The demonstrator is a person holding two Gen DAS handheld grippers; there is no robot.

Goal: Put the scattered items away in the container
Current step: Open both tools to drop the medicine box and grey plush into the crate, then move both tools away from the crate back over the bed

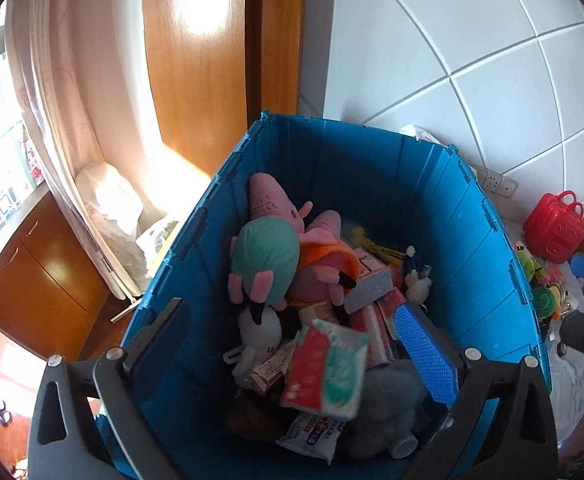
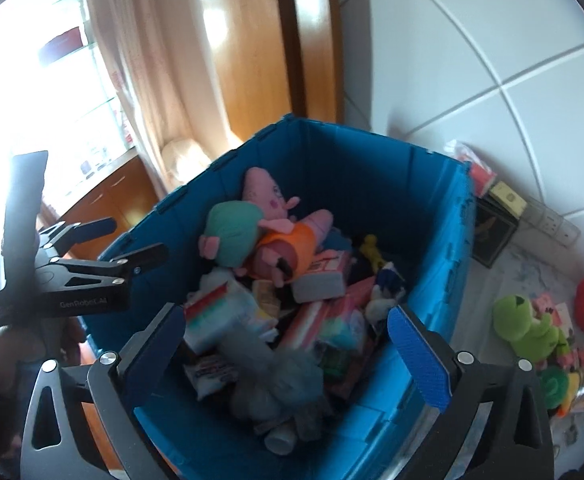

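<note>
Only "GenRobot.AI" can be read, printed on the left tool [image 2: 132, 246] body in the right wrist view.

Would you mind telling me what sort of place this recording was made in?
Most likely a room in a home, perhaps a bedroom or playroom. A curtained window beside wooden cabinets, and plush toys filling a blue crate, point that way.

Plush toys [image 1: 276, 248] and packets [image 1: 325, 368] in bin [image 1: 471, 248], frog plush [image 2: 527, 324] and case [image 1: 553, 226] right of it
</note>
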